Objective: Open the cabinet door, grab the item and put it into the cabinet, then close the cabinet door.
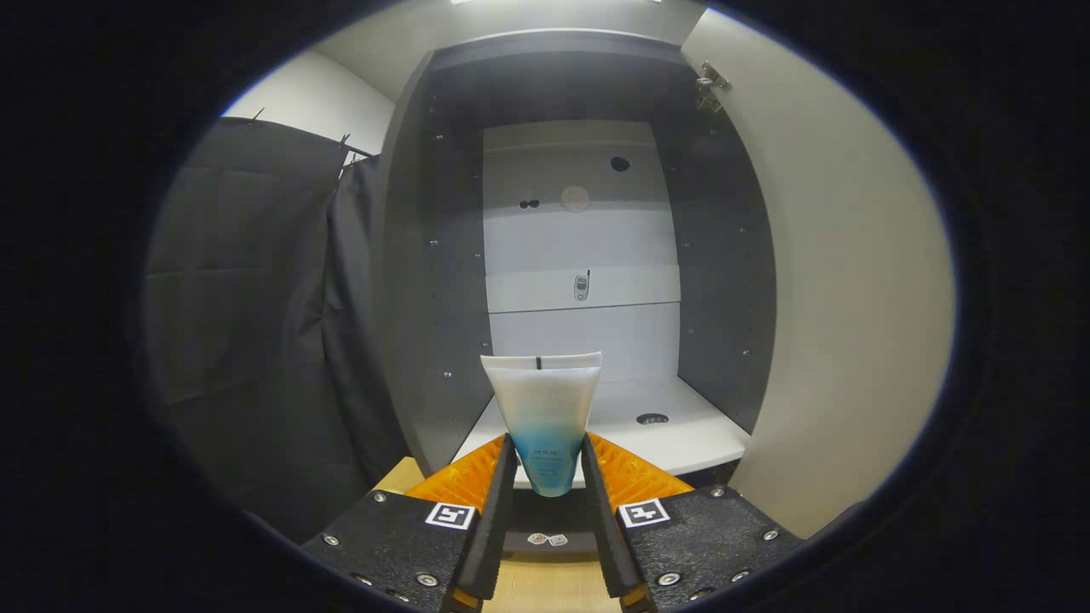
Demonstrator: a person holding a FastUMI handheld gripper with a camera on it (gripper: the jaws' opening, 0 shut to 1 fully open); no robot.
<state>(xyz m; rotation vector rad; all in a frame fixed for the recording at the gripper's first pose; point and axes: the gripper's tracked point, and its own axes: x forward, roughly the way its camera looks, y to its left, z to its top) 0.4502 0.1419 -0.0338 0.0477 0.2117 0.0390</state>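
Note:
A white tube that fades to blue [545, 417] stands between my fingers, crimped flat end up. My gripper [549, 464] is shut on its lower blue part, with both fingers pressing its sides. Straight ahead is the open cabinet [426, 281], dark grey inside with a pale back panel [579, 247]. Its white bottom shelf [681, 434] lies just beyond the tube. The pale cabinet door [843, 289] is swung wide open on the right, with a hinge [711, 85] showing at its top.
A black cloth wall [255, 340] hangs left of the cabinet. A small round hole [652, 418] sits in the shelf, right of the tube. A light wooden surface [549, 587] lies under my fingers, below the cabinet's front edge.

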